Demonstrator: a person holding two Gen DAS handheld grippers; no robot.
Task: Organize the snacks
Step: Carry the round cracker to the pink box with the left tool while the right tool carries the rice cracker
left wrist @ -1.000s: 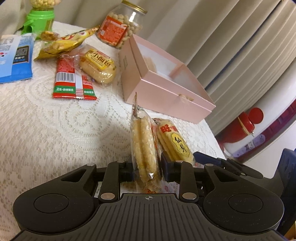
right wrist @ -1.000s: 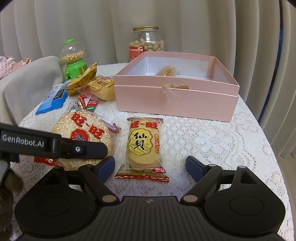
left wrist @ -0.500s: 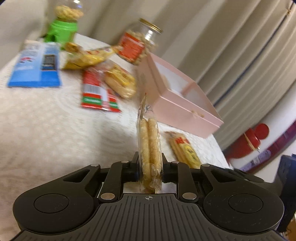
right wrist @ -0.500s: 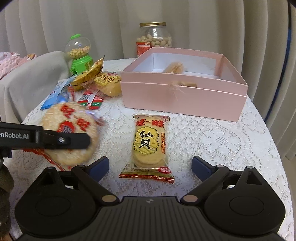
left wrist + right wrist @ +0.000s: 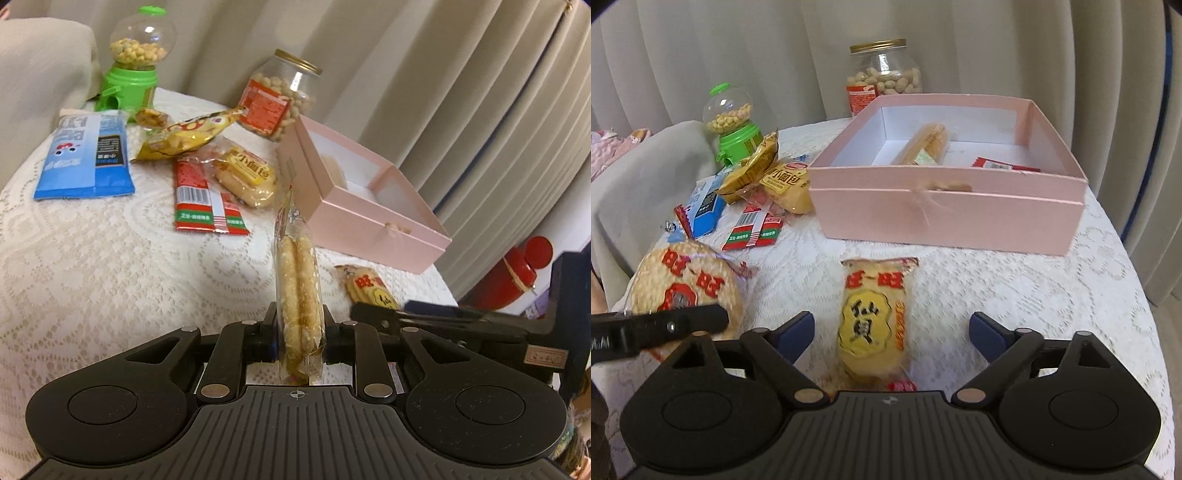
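Round table (image 5: 1052, 295) under a white lace cloth with raised floral pattern; pleated beige curtains (image 5: 701, 55) hang behind it. Pink cardboard box (image 5: 945, 206), rectangular, matte, lid off, a frayed twine bow on its front wall, sits at 12 o'clock in the right wrist view; inside its white interior lie a long cracker pack and a flat red wrapper. Glass peanut jar (image 5: 884, 79) with gold screw lid stands behind the box at 11 o'clock. Green plastic candy dispenser (image 5: 733, 122) with clear globe stands at 10 o'clock, beside loose glossy film packets: blue pouch (image 5: 86, 155), yellow crimped bag (image 5: 184, 138), small bread roll in clear wrap (image 5: 245, 175), red-and-green sachets (image 5: 205, 201). Round rice cracker pack (image 5: 297, 291), clear crinkled film over two pale, grainy discs, stands on edge, clear of the cloth, pinched between the left gripper (image 5: 297, 328) fingers, which are closed tight on its lower part; the sealed top points to 12 o'clock. In the right wrist view that pack shows its flat printed face at 9 o'clock. Oblong senbei pack (image 5: 875, 325), yellow label with red print, lies flat on the lace between the right gripper (image 5: 892, 328) fingers, which stand wide apart, their jaws just having narrowed slightly, blue pads well clear of either side of it.
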